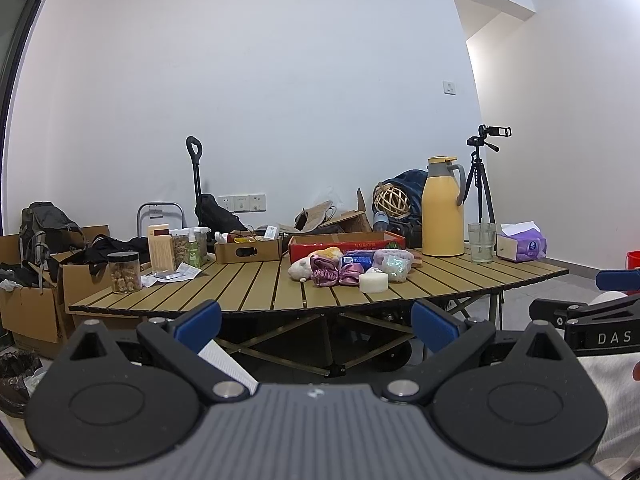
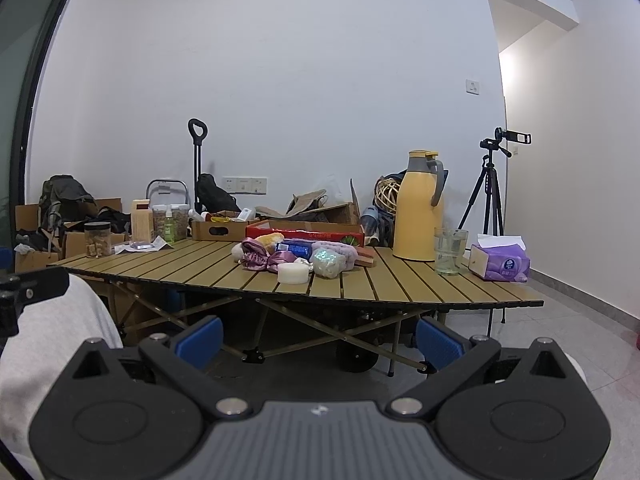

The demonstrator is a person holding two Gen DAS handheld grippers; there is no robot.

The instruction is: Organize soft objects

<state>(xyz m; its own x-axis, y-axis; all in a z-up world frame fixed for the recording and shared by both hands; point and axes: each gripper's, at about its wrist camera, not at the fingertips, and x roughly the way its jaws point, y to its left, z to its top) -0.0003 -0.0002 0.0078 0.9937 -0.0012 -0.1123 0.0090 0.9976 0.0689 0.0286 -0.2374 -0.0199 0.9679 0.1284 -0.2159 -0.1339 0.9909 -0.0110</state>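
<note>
Both grippers hung well short of the desk (image 1: 248,284), the left gripper (image 1: 316,322) and right gripper (image 2: 320,340) each with jaws spread wide and holding nothing. The soft objects (image 1: 344,268) lay heaped mid-desk in front of the red box (image 1: 348,242): a plush toy (image 1: 310,266), shiny pink fabric (image 1: 328,274), a white round pad (image 1: 374,282). Because the heap was tangled (pieces overlapped), a careless pinch would likely have lifted two at once. A wide sweep risked knocking the glass (image 1: 482,242) or yellow flask (image 1: 442,208) nearby.
</note>
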